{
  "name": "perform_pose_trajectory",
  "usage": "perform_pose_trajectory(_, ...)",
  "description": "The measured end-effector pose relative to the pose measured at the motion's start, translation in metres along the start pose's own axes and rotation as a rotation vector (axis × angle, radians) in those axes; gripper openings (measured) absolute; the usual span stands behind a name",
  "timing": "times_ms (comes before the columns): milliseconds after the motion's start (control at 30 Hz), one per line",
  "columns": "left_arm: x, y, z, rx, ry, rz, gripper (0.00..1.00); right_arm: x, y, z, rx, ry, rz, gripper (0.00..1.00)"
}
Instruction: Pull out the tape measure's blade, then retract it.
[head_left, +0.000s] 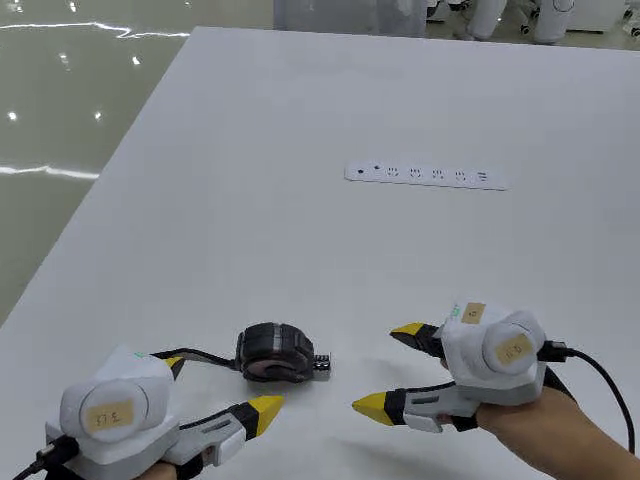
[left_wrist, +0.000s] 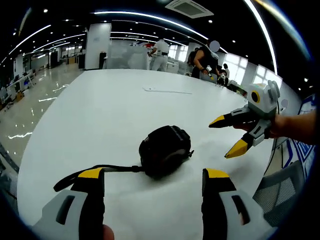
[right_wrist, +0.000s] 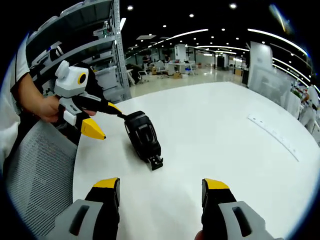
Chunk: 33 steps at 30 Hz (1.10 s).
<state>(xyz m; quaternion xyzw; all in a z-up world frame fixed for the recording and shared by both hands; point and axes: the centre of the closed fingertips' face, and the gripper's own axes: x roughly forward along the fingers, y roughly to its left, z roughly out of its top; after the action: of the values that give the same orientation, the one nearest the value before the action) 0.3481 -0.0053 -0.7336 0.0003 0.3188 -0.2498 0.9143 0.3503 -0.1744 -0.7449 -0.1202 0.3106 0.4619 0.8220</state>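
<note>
A black tape measure (head_left: 274, 352) lies on the white table (head_left: 330, 230) near its front edge, blade tip (head_left: 322, 363) pointing right, a black wrist strap (head_left: 196, 355) trailing left. My left gripper (head_left: 222, 385) is open just left of and behind the case, fingers apart from it. In the left gripper view the tape measure (left_wrist: 165, 149) sits just beyond my left gripper (left_wrist: 154, 176). My right gripper (head_left: 388, 370) is open a short way right of the blade tip, holding nothing. The right gripper view shows the tape measure (right_wrist: 142, 136) ahead of my right gripper (right_wrist: 162, 186).
A white power strip (head_left: 426, 176) lies flat further back on the table. The table's left edge drops to a glossy floor (head_left: 60, 110). A mesh chair (right_wrist: 35, 185) stands beside the table. People (left_wrist: 161, 52) stand far off behind the table.
</note>
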Motion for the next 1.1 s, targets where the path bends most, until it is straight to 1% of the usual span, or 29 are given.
perform_pose_trajectory(167,-0.010,0.005,0.003,0.032,-0.013,-0.011,0.78,-0.019,-0.006,-0.009,0.020,0.004,-0.039,0.70)
perform_pose_trajectory(267,-0.015,0.007,0.003,0.047,-0.011,-0.013,0.80,-0.031,-0.008,-0.009,0.029,-0.011,-0.065,0.71)
perform_pose_trajectory(333,-0.018,0.007,0.003,0.053,-0.016,-0.022,0.81,-0.038,-0.010,-0.010,0.040,-0.024,-0.089,0.73)
perform_pose_trajectory(367,-0.019,0.007,0.004,0.058,-0.019,-0.027,0.81,-0.041,-0.010,-0.010,0.046,-0.027,-0.092,0.74)
perform_pose_trajectory(467,-0.023,0.006,0.004,0.061,-0.029,-0.044,0.82,-0.049,-0.008,-0.014,0.062,-0.033,-0.110,0.77)
perform_pose_trajectory(533,-0.025,0.006,0.003,0.095,-0.030,-0.052,0.81,-0.055,-0.006,-0.017,0.071,-0.043,-0.121,0.78)
perform_pose_trajectory(567,-0.027,0.006,0.004,0.103,-0.032,-0.052,0.81,-0.058,-0.005,-0.018,0.072,-0.046,-0.124,0.78)
perform_pose_trajectory(667,-0.032,0.006,0.005,0.096,-0.045,-0.072,0.84,-0.065,0.000,-0.022,0.087,-0.055,-0.133,0.80)
perform_pose_trajectory(733,-0.034,0.007,0.005,0.103,-0.045,-0.072,0.85,-0.069,0.002,-0.023,0.093,-0.065,-0.137,0.81)
perform_pose_trajectory(767,-0.036,0.007,0.005,0.103,-0.047,-0.081,0.86,-0.073,0.004,-0.023,0.096,-0.072,-0.142,0.81)
perform_pose_trajectory(833,-0.039,0.008,0.005,0.111,-0.048,-0.082,0.92,-0.077,0.007,-0.024,0.105,-0.080,-0.150,0.82)
perform_pose_trajectory(900,-0.042,0.009,0.004,0.121,-0.046,-0.084,0.91,-0.080,0.010,-0.025,0.108,-0.083,-0.153,0.82)
perform_pose_trajectory(933,-0.044,0.009,0.002,0.119,-0.037,-0.090,0.92,-0.083,0.011,-0.026,0.107,-0.085,-0.156,0.82)
perform_pose_trajectory(967,-0.045,0.009,0.002,0.119,-0.037,-0.096,0.92,-0.085,0.012,-0.027,0.111,-0.087,-0.157,0.82)
perform_pose_trajectory(1067,-0.050,0.009,-0.002,0.144,-0.023,-0.091,0.91,-0.090,0.015,-0.031,0.116,-0.087,-0.162,0.82)
perform_pose_trajectory(1100,-0.052,0.009,-0.002,0.151,-0.032,-0.094,0.92,-0.092,0.017,-0.032,0.120,-0.086,-0.163,0.82)
